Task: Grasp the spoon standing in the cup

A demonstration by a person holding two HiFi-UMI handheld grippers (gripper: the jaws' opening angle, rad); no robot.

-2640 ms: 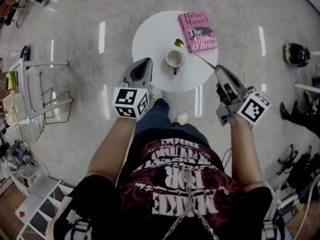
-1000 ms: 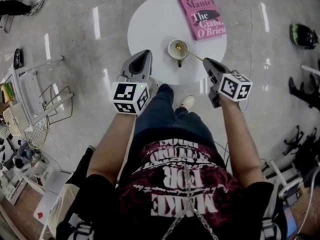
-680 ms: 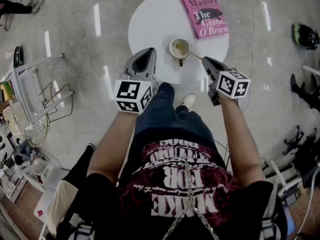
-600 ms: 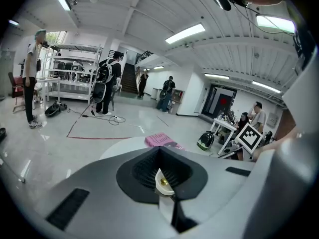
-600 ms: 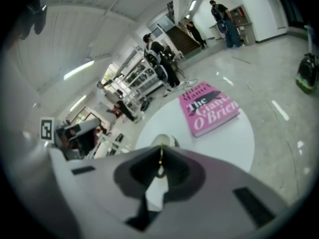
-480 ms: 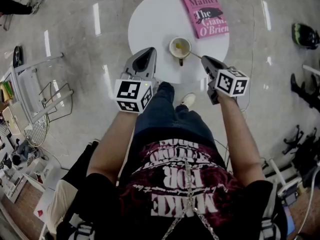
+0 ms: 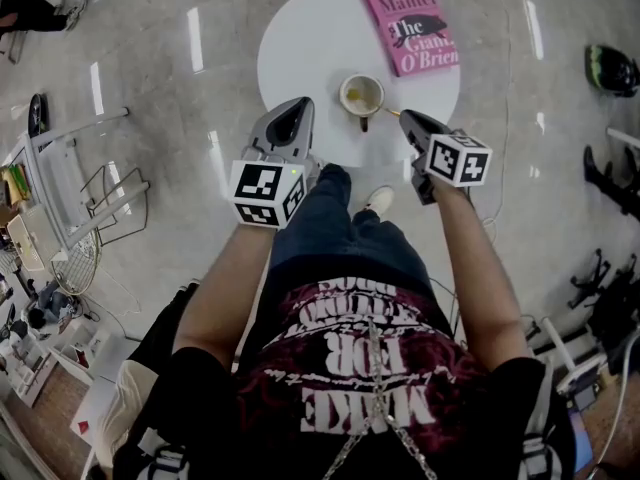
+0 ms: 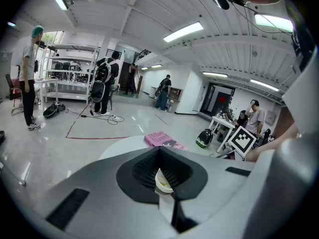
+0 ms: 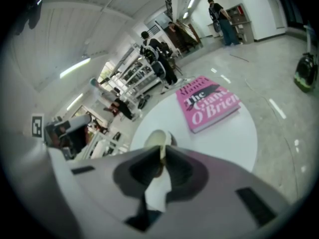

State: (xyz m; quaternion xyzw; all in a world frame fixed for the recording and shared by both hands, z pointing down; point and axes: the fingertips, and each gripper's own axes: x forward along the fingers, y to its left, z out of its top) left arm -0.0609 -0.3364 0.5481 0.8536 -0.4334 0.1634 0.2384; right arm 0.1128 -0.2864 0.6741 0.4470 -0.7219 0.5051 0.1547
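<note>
A cream cup stands on the round white table, near its front edge. A gold spoon leans in the cup, bowl inside, handle slanting out to the right. My right gripper is shut on the end of that handle. In the right gripper view the handle runs between the closed jaws toward the cup. My left gripper hovers at the table's near left edge, shut and holding nothing. Through its jaws I see the cup.
A pink book lies at the table's far right. A white wire rack stands on the floor to the left, and a dark helmet lies to the right. Several people stand far off in the hall.
The spoon hung over the table beside the cup; now its bowl rests inside the cup. My right gripper has come in closer to the cup. The left gripper has barely moved.
</note>
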